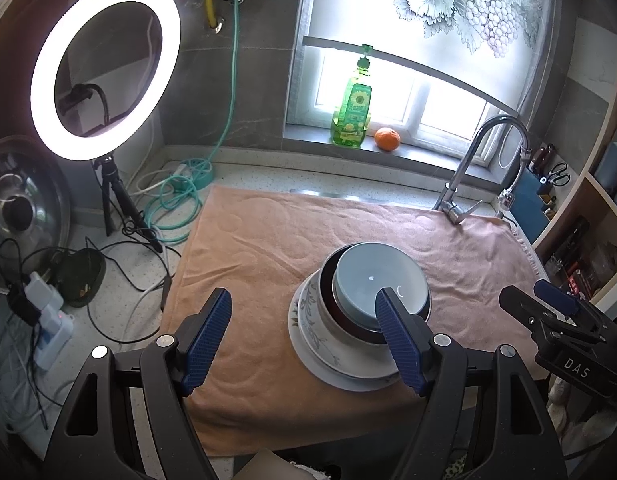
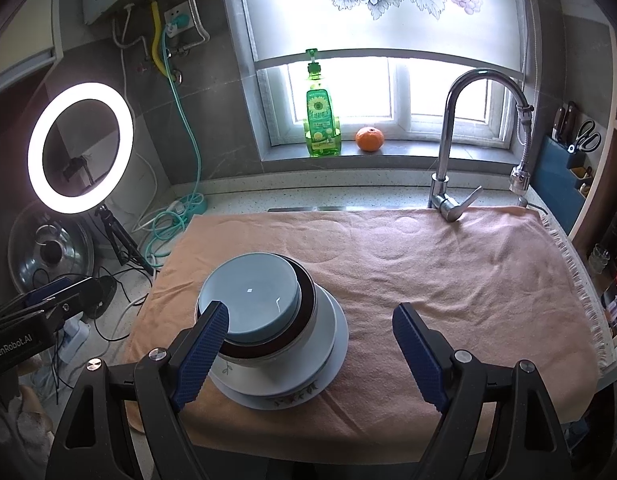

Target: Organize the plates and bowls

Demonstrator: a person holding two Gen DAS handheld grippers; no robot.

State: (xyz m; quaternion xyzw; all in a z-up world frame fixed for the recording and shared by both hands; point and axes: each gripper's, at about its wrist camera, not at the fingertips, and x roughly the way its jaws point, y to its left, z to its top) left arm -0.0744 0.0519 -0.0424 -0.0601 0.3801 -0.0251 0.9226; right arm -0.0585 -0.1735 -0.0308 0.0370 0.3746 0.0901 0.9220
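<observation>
A stack of dishes stands on the peach towel point(image 1: 260, 248). A blue-grey bowl point(image 1: 372, 280) lies on top, nested in a dark brown bowl point(image 1: 344, 316). Under them are a white floral bowl point(image 1: 312, 320) and white plates point(image 1: 340, 376). My left gripper point(image 1: 303, 293) is open, held above the towel's near edge; its right finger overlaps the stack's front without gripping it. In the right wrist view the blue-grey bowl point(image 2: 248, 296) and plates point(image 2: 332, 344) sit left of centre. My right gripper point(image 2: 310, 309) is open, its left finger in front of the bowls. Nothing is held.
A faucet point(image 2: 448, 140) rises at the towel's far right. A green soap bottle point(image 2: 322, 120) and an orange point(image 2: 369, 139) sit on the windowsill. A ring light point(image 1: 104, 68) on a tripod, a pot lid point(image 1: 20, 208) and cables crowd the left counter. Shelves and a knife holder point(image 2: 564, 172) stand right.
</observation>
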